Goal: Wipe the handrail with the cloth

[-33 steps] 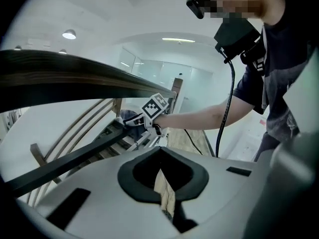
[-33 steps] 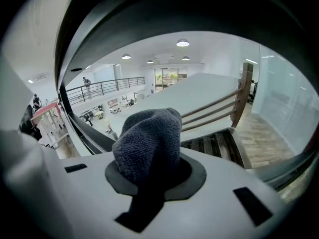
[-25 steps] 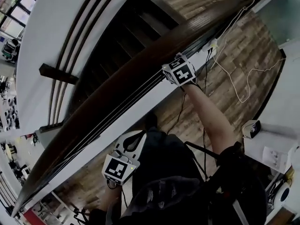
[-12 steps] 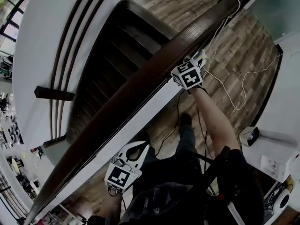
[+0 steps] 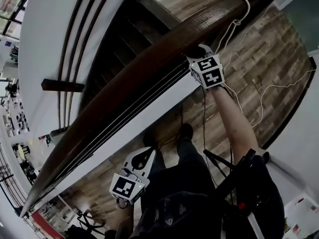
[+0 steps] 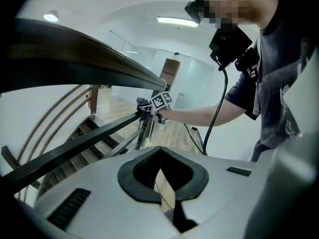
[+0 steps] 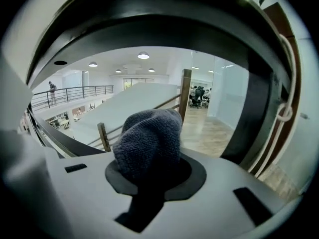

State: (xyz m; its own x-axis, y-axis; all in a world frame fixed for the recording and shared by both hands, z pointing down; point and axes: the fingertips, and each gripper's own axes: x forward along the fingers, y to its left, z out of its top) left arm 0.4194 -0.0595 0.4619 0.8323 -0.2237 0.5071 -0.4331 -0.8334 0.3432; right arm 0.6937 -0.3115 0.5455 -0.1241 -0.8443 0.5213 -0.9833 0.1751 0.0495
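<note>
1 cloth [image 7: 149,138] in right tongs [image 7: 150,172], at handrail [image 5: 144,67]

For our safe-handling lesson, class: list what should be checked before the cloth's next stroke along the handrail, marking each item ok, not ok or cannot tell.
1. Cloth gripped by the right gripper: ok, jaws shut on it.
2. Cloth pressed against the handrail: cannot tell; the gripper is at the rail, but contact is not visible.
3. Left gripper clear of the rail: ok; held low, shut, empty.
4. Rail's upper end free: not ok; a white cord loops round it.
</note>
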